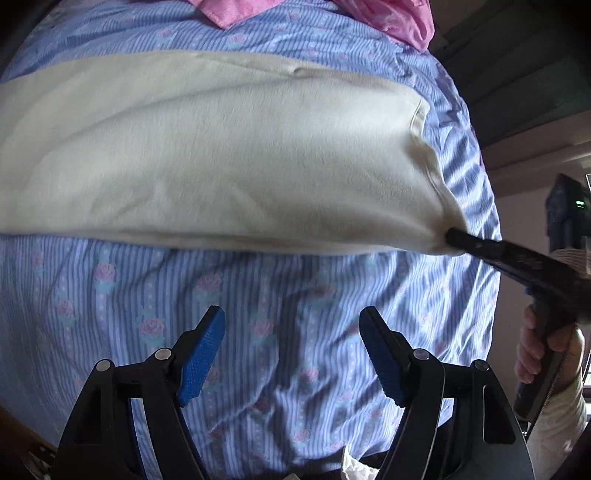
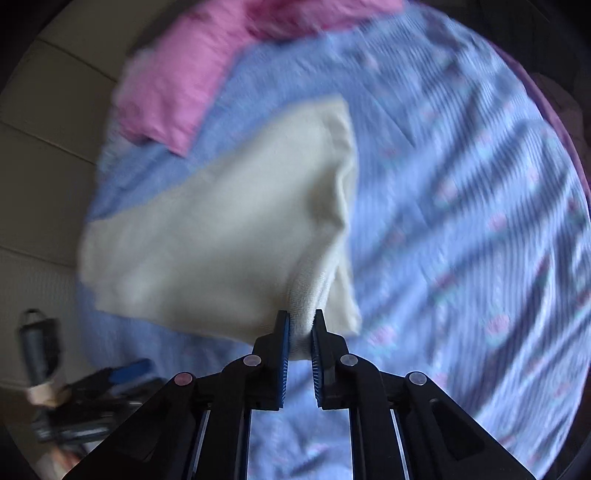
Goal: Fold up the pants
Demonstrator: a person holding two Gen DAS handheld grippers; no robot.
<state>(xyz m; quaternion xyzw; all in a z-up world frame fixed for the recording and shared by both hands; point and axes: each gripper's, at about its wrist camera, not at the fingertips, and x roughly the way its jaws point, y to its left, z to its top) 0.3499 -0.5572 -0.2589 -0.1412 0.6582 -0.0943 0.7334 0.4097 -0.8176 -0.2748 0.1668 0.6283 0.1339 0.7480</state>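
The cream pants lie folded in a long band across the blue striped bedsheet. My right gripper is shut on the near right corner of the pants, with a bunch of cream cloth pinched between its blue pads and lifted a little. In the left wrist view that gripper reaches in from the right and bites the corner. My left gripper hangs open over bare sheet in front of the pants, with nothing between its fingers.
A pink cloth lies at the far end of the bed, and the pink cloth sits beyond the pants in the right wrist view. A person's hand holds the right gripper's handle. The bed's right edge drops off to a dark floor.
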